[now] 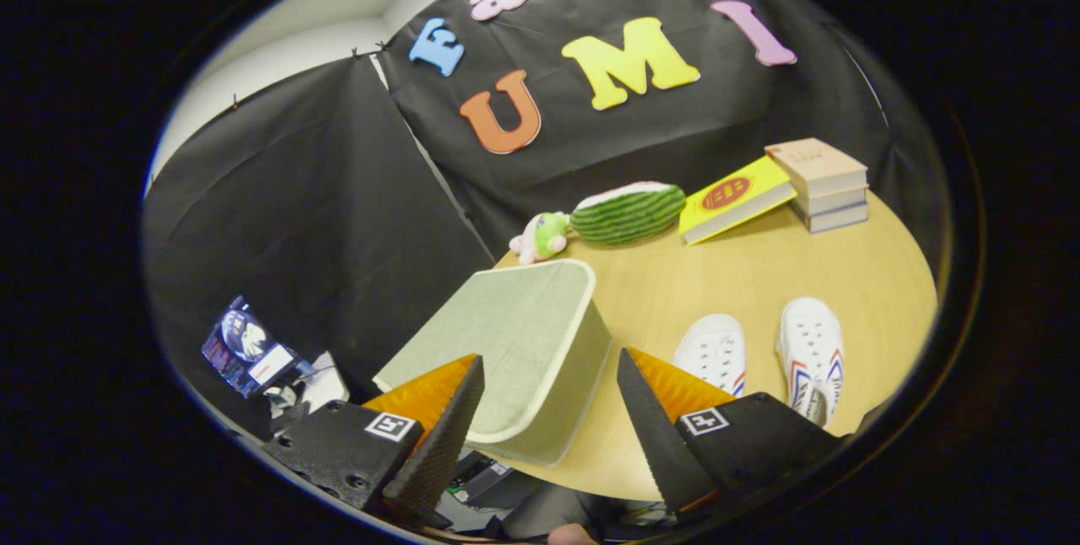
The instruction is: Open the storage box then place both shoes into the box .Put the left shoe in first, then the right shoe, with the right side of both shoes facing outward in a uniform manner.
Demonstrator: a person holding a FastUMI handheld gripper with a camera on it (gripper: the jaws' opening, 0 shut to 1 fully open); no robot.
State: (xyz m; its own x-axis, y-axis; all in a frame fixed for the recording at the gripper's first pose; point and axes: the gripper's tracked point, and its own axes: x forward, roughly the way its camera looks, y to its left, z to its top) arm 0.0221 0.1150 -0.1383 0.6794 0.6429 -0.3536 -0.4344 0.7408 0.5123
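A pale green storage box [515,342] with a cream rim stands on the round wooden table [759,275], its lid closed. My gripper [548,368] hangs open above the box's near corner, with nothing between its fingers. Two white canvas shoes lie to the right of the box, toes pointing away from me. The one nearer the box [713,351] sits just beyond my right finger [650,427]. The other shoe [812,351] lies further right and shows red and blue stripes on its side.
At the table's far edge lie a small pink and green plush toy [540,235], a watermelon-shaped plush [629,212], a yellow book [734,197] leaning on a stack of books [823,182]. Clutter lies on the floor [253,351] to the left, below the table.
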